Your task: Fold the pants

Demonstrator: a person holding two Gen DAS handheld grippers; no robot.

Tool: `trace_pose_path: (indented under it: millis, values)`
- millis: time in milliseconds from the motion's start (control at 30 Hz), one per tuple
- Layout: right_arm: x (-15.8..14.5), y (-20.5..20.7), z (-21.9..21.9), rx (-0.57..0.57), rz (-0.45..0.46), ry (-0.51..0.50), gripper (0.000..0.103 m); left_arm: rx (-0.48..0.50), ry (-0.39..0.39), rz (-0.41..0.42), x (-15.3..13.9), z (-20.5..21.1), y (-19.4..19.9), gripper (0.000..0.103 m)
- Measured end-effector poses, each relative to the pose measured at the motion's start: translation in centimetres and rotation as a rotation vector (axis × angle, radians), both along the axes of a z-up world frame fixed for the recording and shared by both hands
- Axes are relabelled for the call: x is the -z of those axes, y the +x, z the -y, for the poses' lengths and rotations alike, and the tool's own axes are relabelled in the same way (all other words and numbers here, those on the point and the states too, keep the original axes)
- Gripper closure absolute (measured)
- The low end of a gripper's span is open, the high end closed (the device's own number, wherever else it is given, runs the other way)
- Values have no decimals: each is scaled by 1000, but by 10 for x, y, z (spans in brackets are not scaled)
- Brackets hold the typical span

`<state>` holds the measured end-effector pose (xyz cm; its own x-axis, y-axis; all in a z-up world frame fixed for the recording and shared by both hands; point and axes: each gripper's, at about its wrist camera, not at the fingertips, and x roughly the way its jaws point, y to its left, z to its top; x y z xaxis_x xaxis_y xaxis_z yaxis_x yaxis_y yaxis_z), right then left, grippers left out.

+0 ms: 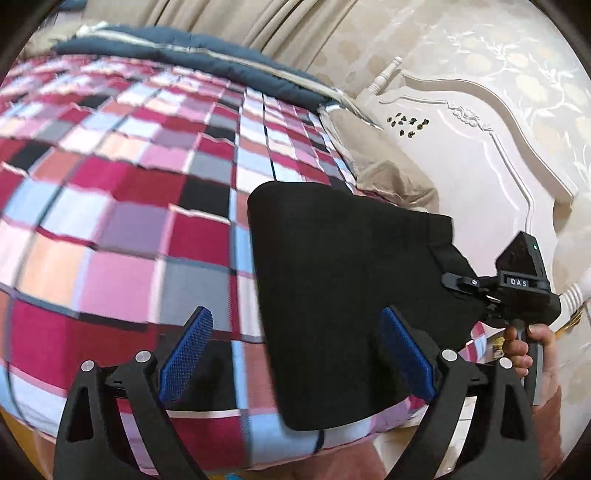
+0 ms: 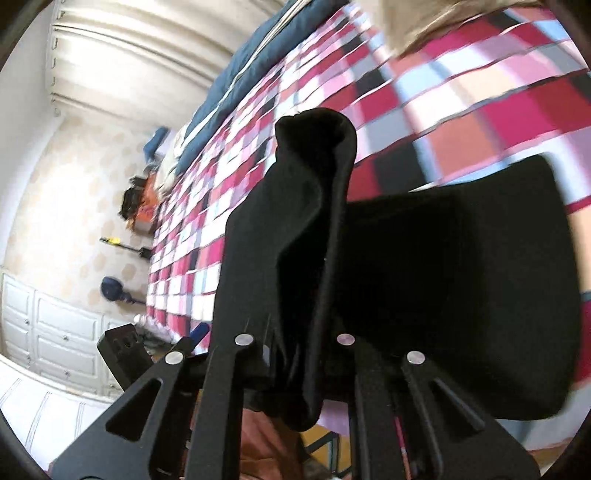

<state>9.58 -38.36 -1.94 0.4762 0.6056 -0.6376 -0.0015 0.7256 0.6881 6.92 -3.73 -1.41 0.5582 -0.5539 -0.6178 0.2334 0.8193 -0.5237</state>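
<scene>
Black pants (image 1: 332, 288) lie folded on the checked bedspread (image 1: 122, 206) near the bed's front edge. My left gripper (image 1: 297, 354) stands open above them, its blue pads (image 1: 186, 354) wide apart; the right pad overlaps the cloth and nothing is pinched. At the right edge of the left wrist view a hand (image 1: 524, 343) holds my right gripper (image 1: 476, 291) at the pants' side. In the right wrist view the right gripper (image 2: 295, 332) is shut on a bunched fold of the pants (image 2: 314, 206), which stands up between the fingers and hides their tips. The other part of the pants (image 2: 461, 288) spreads to the right.
A dark blue quilt (image 1: 207, 55) lies along the bed's far side. A beige pillow (image 1: 380, 162) rests against the white headboard (image 1: 480, 155). Beige curtains (image 1: 229, 22) hang behind. White drawers (image 2: 55, 332) stand past the bed's foot.
</scene>
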Motion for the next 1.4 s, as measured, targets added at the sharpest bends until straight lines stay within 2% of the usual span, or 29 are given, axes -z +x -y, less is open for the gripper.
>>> trace_pose_path:
  millis: [267,467,567,800,900,967,1033,1133,1400]
  values:
    - [20,-16,67,85,-36,-7,92,73,-42,-71,19,40,12,12]
    - [52,-21,88,101,-52,77,92,69,-61,-118,31,48,19,12]
    - [60,-21,92,95,-39,125,92,64,-38,-131,36,50,20,12]
    - [60,-25,95,69,-21,135,88,71,22,-113,36,56,17,12]
    - [59,-32,103,101,-23,169,70,82,52,-108,32,57,15,12]
    - [55,-38,106,109,-6,209,42,84,73,-101,30,58,15,12]
    - [47,-47,108,125,38,208,29,84,93,-100,29,59,14,12]
    - [36,-57,108,149,63,153,24,84,100,-102,28,59,14,12]
    - [46,-56,115,185,54,189,24,80,90,-112,29,59,15,12]
